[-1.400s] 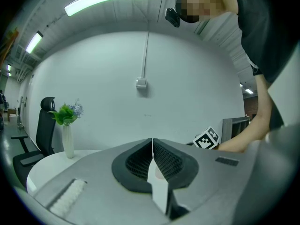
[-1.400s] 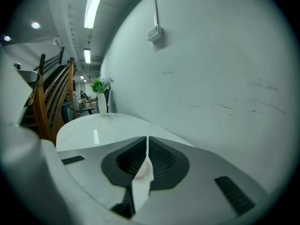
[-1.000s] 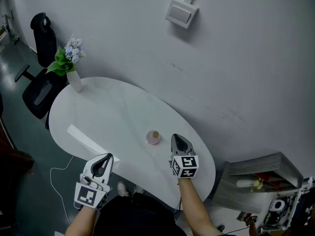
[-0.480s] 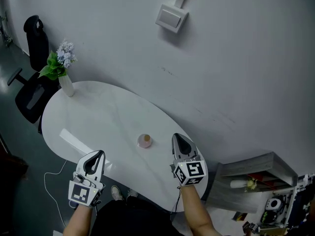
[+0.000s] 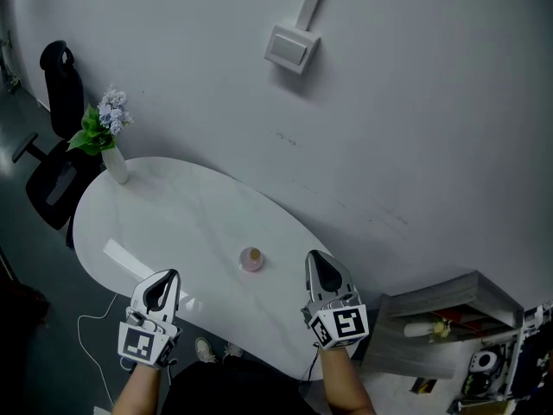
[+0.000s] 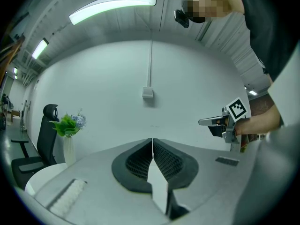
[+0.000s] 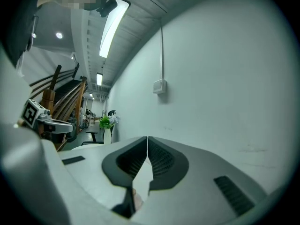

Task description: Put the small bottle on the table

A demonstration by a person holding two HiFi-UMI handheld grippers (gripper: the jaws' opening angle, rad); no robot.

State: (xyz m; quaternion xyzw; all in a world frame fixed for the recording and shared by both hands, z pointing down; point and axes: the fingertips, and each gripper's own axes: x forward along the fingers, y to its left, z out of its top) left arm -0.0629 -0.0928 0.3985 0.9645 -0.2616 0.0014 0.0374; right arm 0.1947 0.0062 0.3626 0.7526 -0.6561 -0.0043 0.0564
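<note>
A small pink bottle (image 5: 251, 259) with a tan cap stands upright on the white oval table (image 5: 173, 223), near its front middle. My right gripper (image 5: 321, 271) hovers to the right of the bottle, over the table's right end, its jaws shut with nothing between them. My left gripper (image 5: 159, 290) hangs at the table's front edge, left of the bottle, also shut and empty. In the left gripper view the jaws (image 6: 152, 144) meet tip to tip, and the right gripper (image 6: 220, 122) shows at the right. In the right gripper view the jaws (image 7: 147, 142) are closed too.
A white vase with green leaves and pale flowers (image 5: 108, 141) stands at the table's far left end. A black office chair (image 5: 52, 145) sits beyond it. A grey wall with a white box (image 5: 285, 48) runs behind. Cluttered shelving (image 5: 458, 327) lies to the right.
The view has shifted, so the table and bottle sit lower and further left in frame. Both grippers have drawn back toward the table's near edge, still shut.
</note>
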